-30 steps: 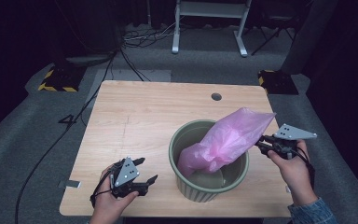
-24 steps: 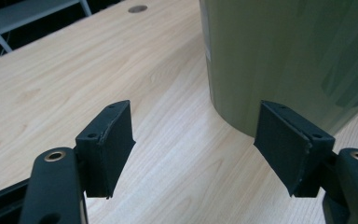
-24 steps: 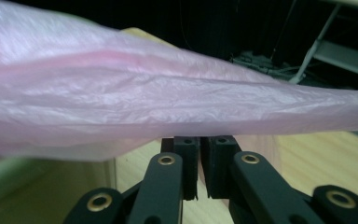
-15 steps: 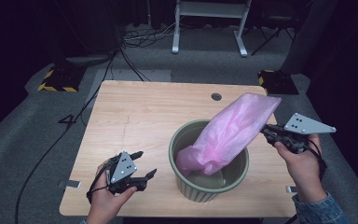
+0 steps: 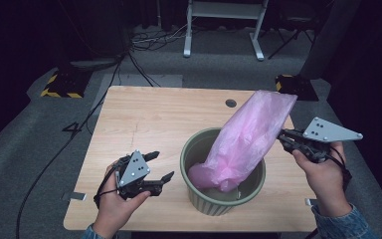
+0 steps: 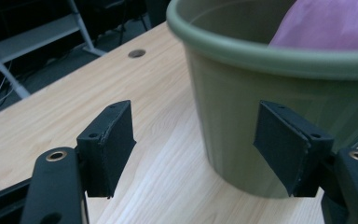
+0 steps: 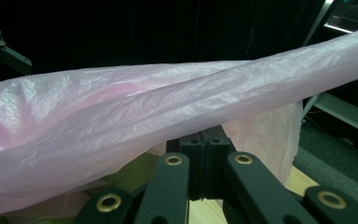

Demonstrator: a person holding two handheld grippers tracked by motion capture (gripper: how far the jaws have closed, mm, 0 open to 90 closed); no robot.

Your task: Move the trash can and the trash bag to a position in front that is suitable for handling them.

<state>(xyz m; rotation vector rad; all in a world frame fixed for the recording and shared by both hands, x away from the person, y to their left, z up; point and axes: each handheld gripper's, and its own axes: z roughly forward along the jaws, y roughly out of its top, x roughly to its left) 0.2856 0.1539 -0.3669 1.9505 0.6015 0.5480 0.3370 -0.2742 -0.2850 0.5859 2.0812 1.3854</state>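
Now we've lifted the pink bag [image 5: 248, 137] higher out of the bin [image 5: 194, 159], right gripper [image 5: 284, 139] clamped on it, left gripper [image 5: 160, 166] spread wide, nearly free.

Overhead light falls brightly on the bench [image 5: 144, 119] while the surrounding floor stays dark. The pink bag [image 7: 177, 107] shows soft sheen; the green pot [image 6: 270, 60] is blurred close to the left claw's camera.
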